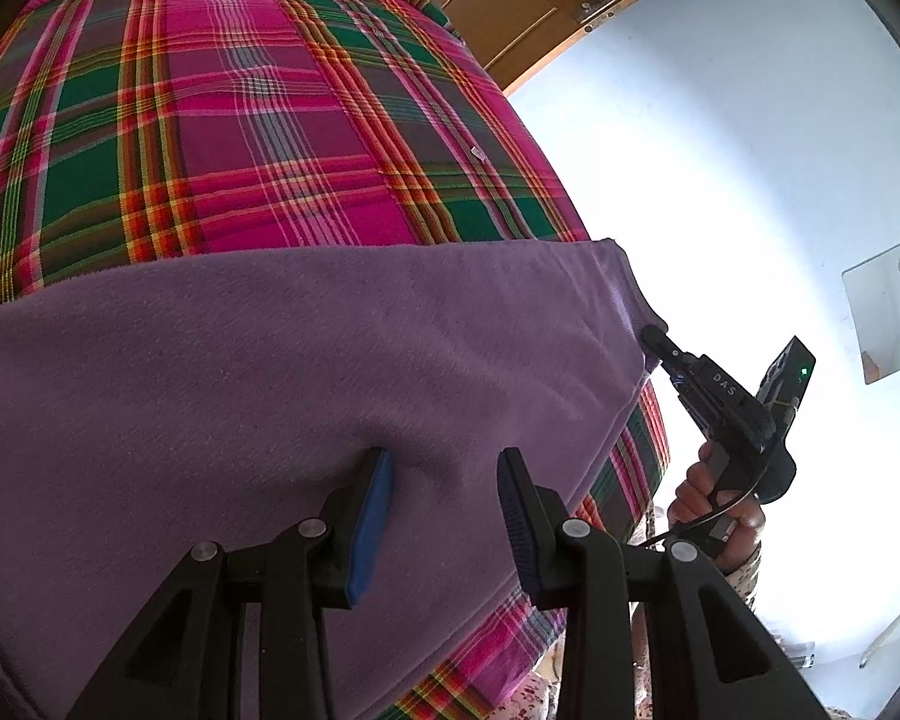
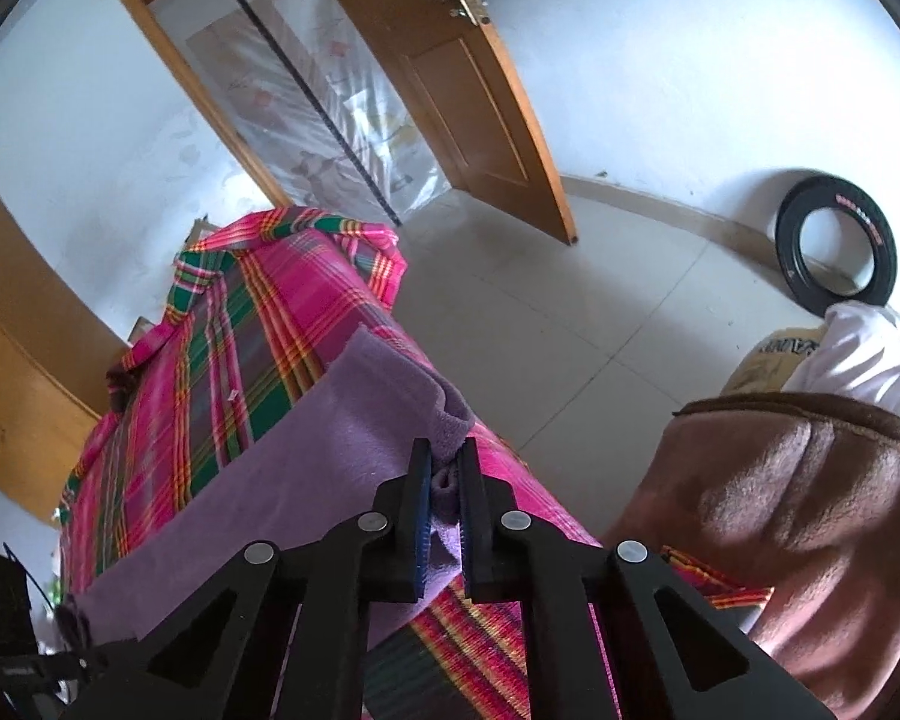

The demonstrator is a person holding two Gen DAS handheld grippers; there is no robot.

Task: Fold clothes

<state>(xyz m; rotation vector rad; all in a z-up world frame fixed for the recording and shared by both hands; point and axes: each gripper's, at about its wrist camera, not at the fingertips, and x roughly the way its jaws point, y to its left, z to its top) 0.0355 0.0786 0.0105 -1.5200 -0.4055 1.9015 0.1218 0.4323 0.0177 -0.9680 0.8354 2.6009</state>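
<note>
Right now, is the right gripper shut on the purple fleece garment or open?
Shut: the right gripper pinches the purple fleece garment at its corner, cloth bunched between its jaws.

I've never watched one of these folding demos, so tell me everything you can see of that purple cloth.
The purple cloth looks like soft, slightly fuzzy fleece, plain with no pattern. It lies spread over a pink, green and orange plaid cover, reaching to that cover's edge. One corner is bunched and pinched in the right claw, whose jaws are shut on it. The left claw is open above it, its blue pads apart; whether they touch the cloth is unclear. Faint creases run toward the pinched corner.
</note>
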